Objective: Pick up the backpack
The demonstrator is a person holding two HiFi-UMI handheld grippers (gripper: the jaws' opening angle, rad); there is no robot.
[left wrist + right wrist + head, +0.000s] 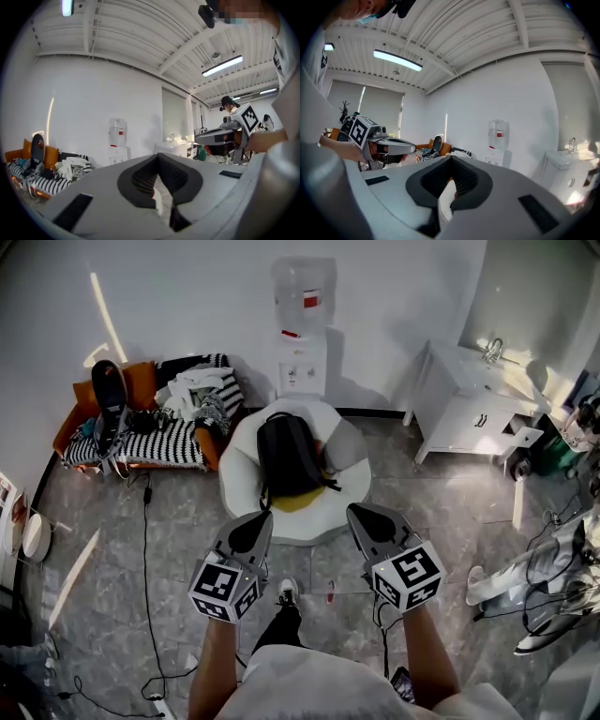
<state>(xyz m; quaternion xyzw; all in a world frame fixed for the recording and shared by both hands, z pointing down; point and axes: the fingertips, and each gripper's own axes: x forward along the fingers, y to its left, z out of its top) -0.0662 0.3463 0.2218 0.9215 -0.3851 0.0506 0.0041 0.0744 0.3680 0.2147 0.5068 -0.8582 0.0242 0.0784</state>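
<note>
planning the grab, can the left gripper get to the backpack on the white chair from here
Probably yes: the backpack lies uncovered on the white chair just ahead of the left gripper, nothing between them.

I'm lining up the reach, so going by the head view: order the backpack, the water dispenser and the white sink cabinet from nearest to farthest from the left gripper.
Measured from the left gripper:
1. The backpack, just ahead on the white chair.
2. The water dispenser, farther back, behind the chair.
3. The white sink cabinet, far off to the right.
</note>
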